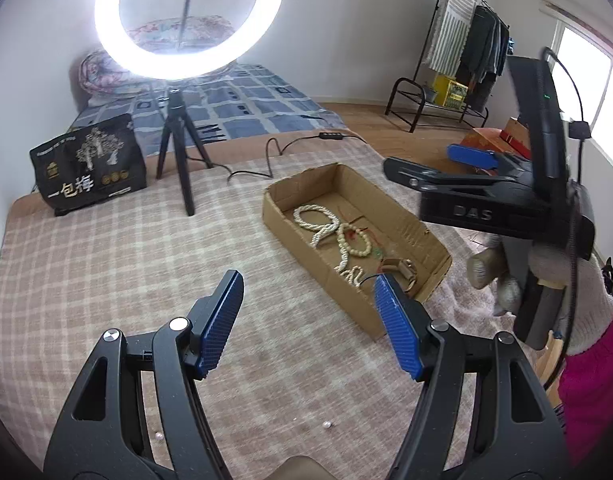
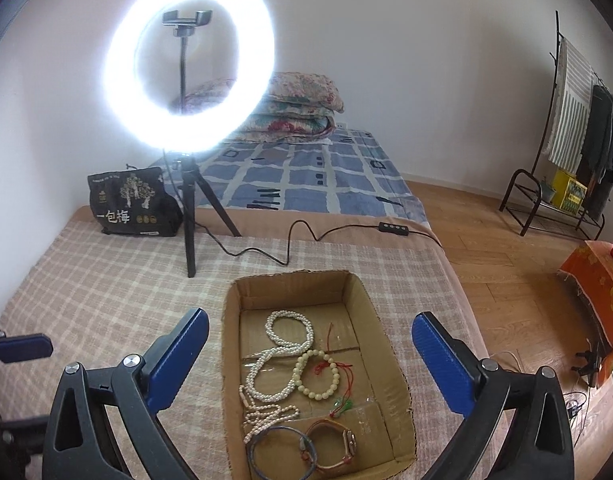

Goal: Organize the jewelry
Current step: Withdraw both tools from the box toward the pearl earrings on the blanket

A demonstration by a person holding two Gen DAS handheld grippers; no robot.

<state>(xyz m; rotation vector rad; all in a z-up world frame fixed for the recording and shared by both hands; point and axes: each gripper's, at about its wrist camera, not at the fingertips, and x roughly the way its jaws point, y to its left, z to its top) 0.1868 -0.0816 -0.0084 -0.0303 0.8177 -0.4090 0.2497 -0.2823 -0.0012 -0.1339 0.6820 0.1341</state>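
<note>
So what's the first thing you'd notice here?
The glowing ring light on its tripod stands at the far side of the checked blanket. In front of it sits a cardboard box holding a pearl necklace, a bead bracelet and a watch.

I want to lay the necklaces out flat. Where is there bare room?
Bare checked blanket lies between the cardboard box, the tripod and the black bag. The box's near half is crowded with jewelry.
</note>
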